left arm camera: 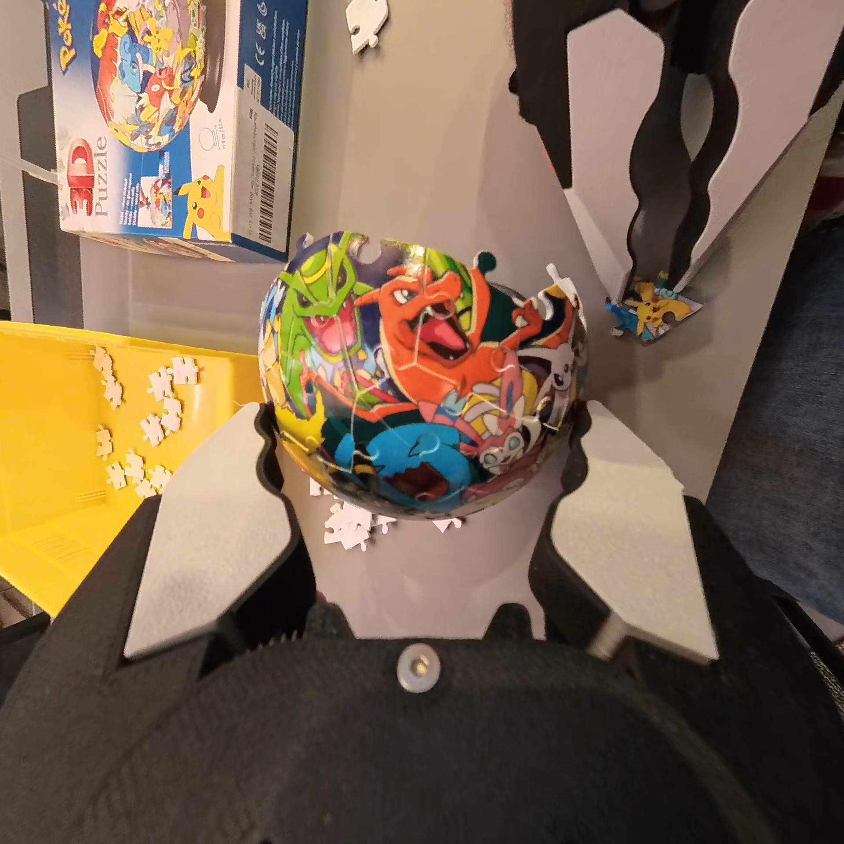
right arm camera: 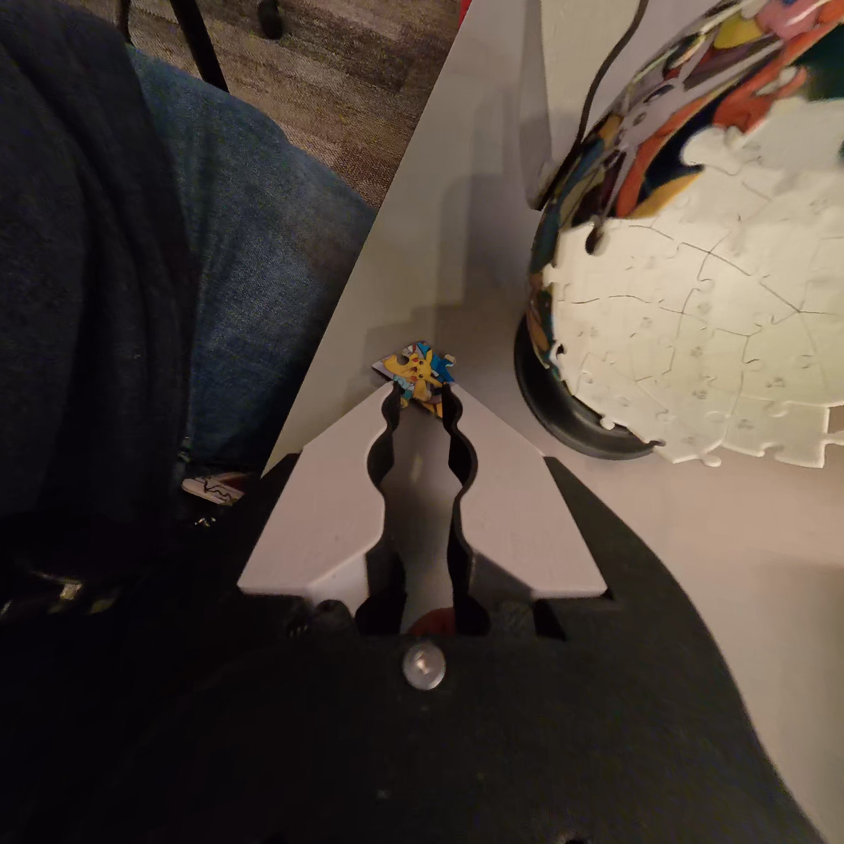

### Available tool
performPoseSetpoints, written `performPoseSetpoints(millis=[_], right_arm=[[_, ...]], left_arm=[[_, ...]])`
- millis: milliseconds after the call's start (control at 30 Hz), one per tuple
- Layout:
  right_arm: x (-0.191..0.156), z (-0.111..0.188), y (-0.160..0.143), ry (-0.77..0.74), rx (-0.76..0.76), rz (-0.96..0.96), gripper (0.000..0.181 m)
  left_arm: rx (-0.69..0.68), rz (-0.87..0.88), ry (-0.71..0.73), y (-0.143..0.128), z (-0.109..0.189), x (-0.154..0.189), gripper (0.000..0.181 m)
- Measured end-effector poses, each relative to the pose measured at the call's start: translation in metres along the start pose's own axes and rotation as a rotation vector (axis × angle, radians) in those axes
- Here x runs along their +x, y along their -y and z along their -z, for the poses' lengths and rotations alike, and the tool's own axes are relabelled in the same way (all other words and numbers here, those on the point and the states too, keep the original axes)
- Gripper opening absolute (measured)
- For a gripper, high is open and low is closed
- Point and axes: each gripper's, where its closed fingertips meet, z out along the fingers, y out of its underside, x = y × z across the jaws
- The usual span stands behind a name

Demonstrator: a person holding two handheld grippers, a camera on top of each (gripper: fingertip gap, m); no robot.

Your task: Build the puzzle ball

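Observation:
The part-built puzzle ball (left arm camera: 420,374) is a colourful open shell. My left gripper (left arm camera: 422,424) is shut on the puzzle ball, its fingers against the two sides, holding it over the white table. In the right wrist view the puzzle ball (right arm camera: 712,292) shows its white inside and sits on a black ring stand (right arm camera: 571,420). My right gripper (right arm camera: 418,392) is shut on a small yellow-and-blue puzzle piece (right arm camera: 418,367). In the left wrist view that right gripper (left arm camera: 651,278) holds the puzzle piece (left arm camera: 648,310) a little to the right of the ball.
A yellow bin (left arm camera: 41,456) with several white-backed loose pieces (left arm camera: 160,397) stands at left. The puzzle box (left arm camera: 173,118) lies at the far left. More loose pieces (left arm camera: 351,525) lie under the ball. A person's clothed legs (right arm camera: 228,228) are beyond the table edge.

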Motion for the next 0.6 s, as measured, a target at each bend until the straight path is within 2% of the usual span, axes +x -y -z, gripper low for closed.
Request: performPoseSetpoints(millis=[133,167,200,333,400,467,600], right_arm=[[0.003,0.004,-0.003,-0.005,0.011,-0.023,0.015],[0.005,0.006,-0.003,-0.011,0.018,-0.033,0.004],[0.008,0.007,-0.006,-0.022,0.009,-0.034,0.0],[0.015,0.013,-0.019,-0.038,-0.016,-0.068,0.0],[0.02,0.019,-0.014,-0.061,0.021,-0.076,0.0],[0.023,0.02,-0.006,-0.071,0.048,-0.049,0.018],[0.021,0.007,-0.009,-0.061,-0.002,0.016,0.027]], left_arm=[[0.004,0.002,0.001,0.0,0.0,0.0,0.12],[0.005,0.002,0.002,0.001,-0.001,-0.001,0.12],[0.006,0.001,0.002,0.001,-0.001,-0.001,0.12],[0.009,0.001,0.003,0.001,-0.001,-0.001,0.12],[0.01,0.002,0.004,0.001,-0.001,-0.001,0.12],[0.009,0.002,0.004,0.001,-0.001,-0.001,0.12],[0.004,0.001,0.006,0.001,-0.001,-0.001,0.12]])
